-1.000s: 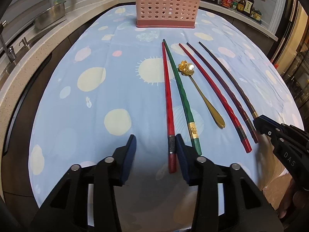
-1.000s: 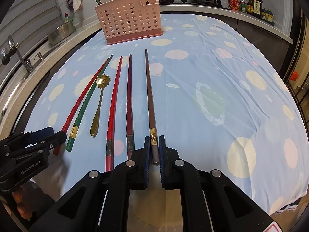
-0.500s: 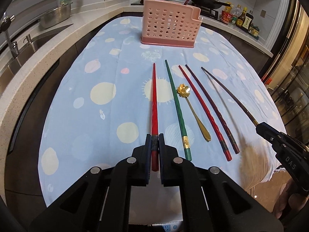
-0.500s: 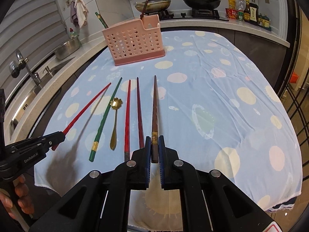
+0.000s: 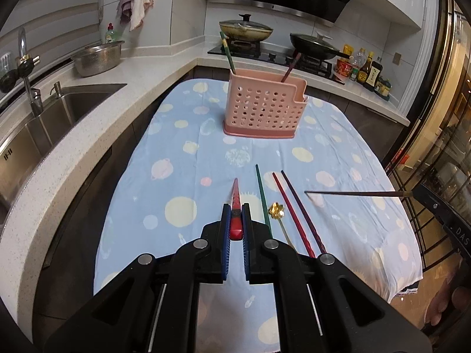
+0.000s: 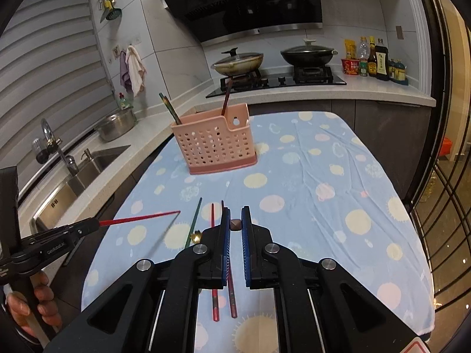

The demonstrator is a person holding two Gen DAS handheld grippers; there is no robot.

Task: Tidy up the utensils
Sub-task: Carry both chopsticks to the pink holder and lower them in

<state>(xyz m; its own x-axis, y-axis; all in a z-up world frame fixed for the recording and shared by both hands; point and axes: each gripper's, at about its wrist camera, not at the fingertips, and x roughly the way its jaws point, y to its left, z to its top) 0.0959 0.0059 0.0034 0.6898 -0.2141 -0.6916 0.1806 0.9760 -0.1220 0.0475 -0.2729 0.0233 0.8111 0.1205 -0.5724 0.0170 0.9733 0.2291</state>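
My left gripper (image 5: 235, 220) is shut on the thick end of a red chopstick (image 5: 235, 197), held above the blue spotted cloth. My right gripper (image 6: 235, 220) is shut on a brown chopstick (image 6: 235, 225), seen end-on. In the left wrist view that brown chopstick (image 5: 353, 193) hangs level in the air at the right. The right wrist view shows the red chopstick (image 6: 141, 217) sticking out of the left gripper (image 6: 95, 223). A green chopstick (image 5: 263, 197), a gold flower spoon (image 5: 277, 209), a red chopstick (image 5: 290, 214) and a maroon chopstick (image 5: 303, 211) lie on the cloth. The pink perforated holder (image 5: 263, 108) stands beyond, with two chopsticks in it.
A sink (image 5: 59, 108) and a steel bowl (image 5: 98, 57) sit on the counter at the left. A stove with two pans (image 5: 245, 28) and several sauce bottles (image 5: 365, 70) line the back. The cloth's front edge hangs over the table. A hand (image 6: 32, 303) holds the left gripper's handle.
The left gripper closed on the red chopstick. Both grippers then rose, lifting the red and brown chopsticks off the cloth; the holder and counter now show further up the frames.
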